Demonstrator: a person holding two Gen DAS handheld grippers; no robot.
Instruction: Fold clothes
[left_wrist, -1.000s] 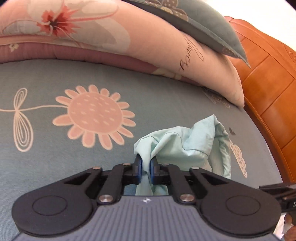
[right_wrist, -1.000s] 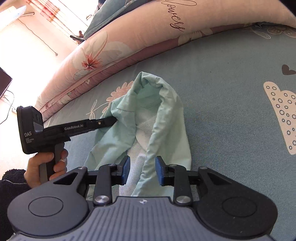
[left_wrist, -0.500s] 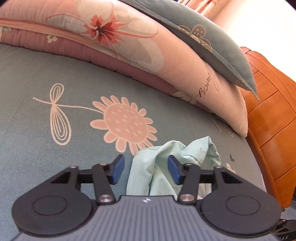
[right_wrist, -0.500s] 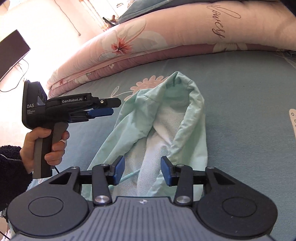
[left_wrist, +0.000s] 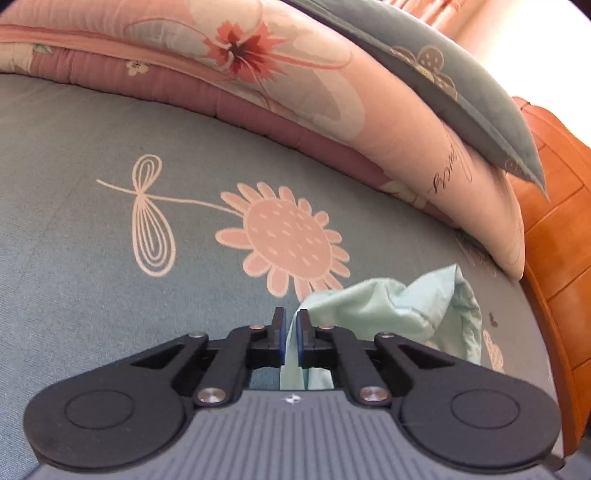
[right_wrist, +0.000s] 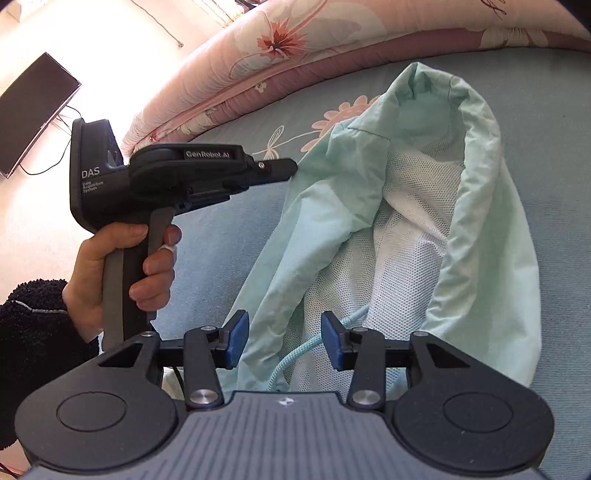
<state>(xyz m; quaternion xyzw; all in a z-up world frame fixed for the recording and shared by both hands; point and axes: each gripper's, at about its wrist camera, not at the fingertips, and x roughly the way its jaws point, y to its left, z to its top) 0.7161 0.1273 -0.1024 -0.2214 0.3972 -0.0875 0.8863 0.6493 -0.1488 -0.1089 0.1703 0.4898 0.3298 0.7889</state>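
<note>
The mint-green garment (right_wrist: 413, 206) lies rumpled on the bed (left_wrist: 92, 258), its white mesh lining (right_wrist: 406, 236) showing. The left claw (left_wrist: 290, 332) is pressed together, pinching an edge of the garment at the garment's 9 o'clock side. The right claw (right_wrist: 282, 345) stands spread over the cloth and a drawcord (right_wrist: 295, 358) at 6 o'clock, pressing nothing.

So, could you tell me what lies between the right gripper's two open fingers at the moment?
In the right wrist view, the right gripper straddles the mint garment: its white mesh lining and a light blue drawstring lie between the fingers, apparently untouched.
</note>
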